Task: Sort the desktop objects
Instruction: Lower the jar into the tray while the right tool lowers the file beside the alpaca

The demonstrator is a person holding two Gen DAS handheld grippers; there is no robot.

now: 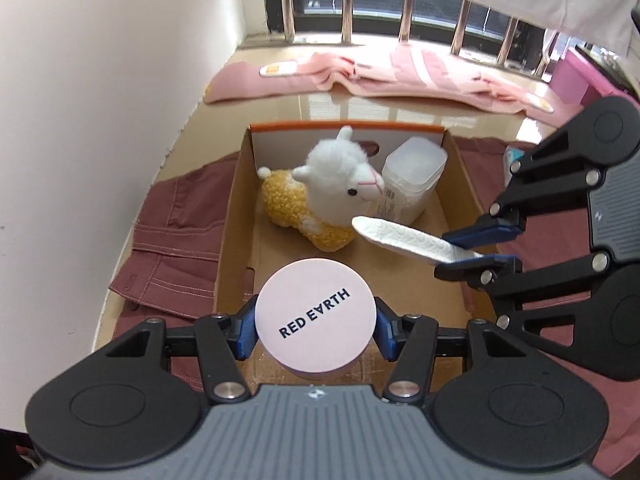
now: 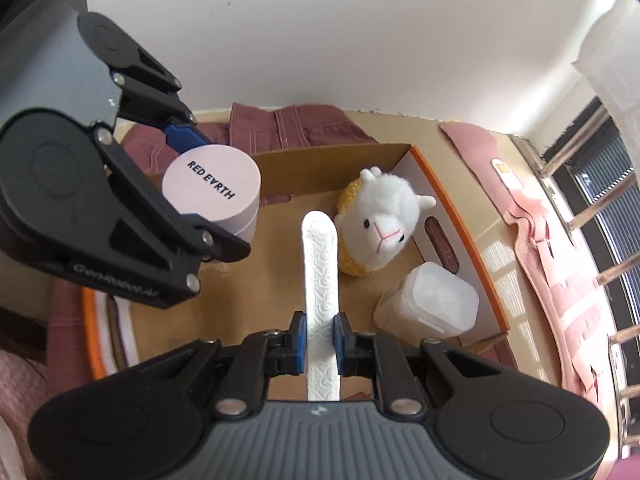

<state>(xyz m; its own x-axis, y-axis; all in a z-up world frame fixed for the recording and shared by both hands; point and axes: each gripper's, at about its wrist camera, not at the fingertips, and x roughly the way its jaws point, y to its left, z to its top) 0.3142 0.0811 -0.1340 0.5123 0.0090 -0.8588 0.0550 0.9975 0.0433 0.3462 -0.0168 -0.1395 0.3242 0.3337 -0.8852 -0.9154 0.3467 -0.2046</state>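
Left gripper [image 1: 315,330] clamped on pink round jar [image 1: 315,326], held over near end of cardboard box [image 1: 460,184]. Right gripper [image 2: 320,340] clamped on white embossed strip [image 2: 320,272] above box floor. Inside: alpaca toy [image 1: 320,192], clear tub [image 1: 412,176].

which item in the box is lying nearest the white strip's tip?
The plush alpaca: the white strip's tip sits right beside it. The translucent container stands further off, by the box's end wall.

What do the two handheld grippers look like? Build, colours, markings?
Both match: left gripper and right gripper have grey ribbed bodies, black rounded housings, black linkage arms with silver pins, and blue finger pads. Pale lettering runs along the left gripper's housing in the right wrist view, too blurred to read. No cables visible.
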